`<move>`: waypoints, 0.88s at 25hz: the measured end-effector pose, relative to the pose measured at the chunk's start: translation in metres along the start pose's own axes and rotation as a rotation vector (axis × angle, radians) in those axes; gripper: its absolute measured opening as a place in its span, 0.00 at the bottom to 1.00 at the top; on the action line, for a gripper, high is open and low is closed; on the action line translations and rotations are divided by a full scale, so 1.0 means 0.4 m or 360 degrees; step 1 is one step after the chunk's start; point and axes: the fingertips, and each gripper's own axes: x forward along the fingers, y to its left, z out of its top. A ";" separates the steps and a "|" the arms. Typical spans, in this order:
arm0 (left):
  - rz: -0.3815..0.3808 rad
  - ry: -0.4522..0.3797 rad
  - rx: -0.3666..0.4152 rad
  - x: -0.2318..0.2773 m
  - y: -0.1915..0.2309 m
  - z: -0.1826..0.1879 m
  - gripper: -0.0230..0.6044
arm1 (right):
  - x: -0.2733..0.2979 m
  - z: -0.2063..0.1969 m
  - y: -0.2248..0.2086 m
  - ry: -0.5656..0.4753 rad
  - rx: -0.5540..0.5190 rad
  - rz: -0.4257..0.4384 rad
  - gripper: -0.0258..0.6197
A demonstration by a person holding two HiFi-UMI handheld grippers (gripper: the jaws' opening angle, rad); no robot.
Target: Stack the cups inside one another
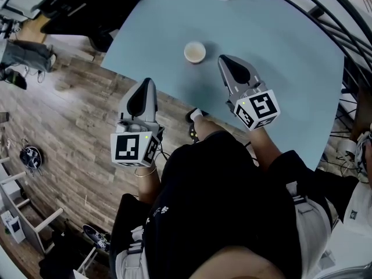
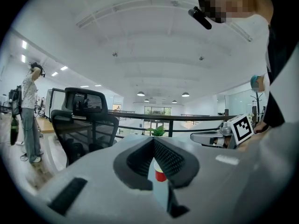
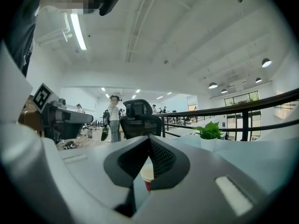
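Sitting just beyond right gripper [image 1: 225, 60] — cup [image 1: 195, 52]; not touching

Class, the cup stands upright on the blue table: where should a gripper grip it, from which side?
Probably grip the cup at its rim wall, one jaw inside the open mouth, one outside, coming from the near side, where the right gripper points at it. It stands upright, mouth up.
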 end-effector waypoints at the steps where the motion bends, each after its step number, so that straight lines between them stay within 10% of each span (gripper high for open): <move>1: 0.0000 -0.0001 -0.0002 0.000 -0.002 0.001 0.03 | -0.001 0.001 0.001 0.0000 0.0003 0.0005 0.05; 22: -0.0058 -0.0070 0.0027 -0.054 -0.080 0.013 0.03 | -0.093 0.033 0.050 -0.0076 0.0035 0.0027 0.05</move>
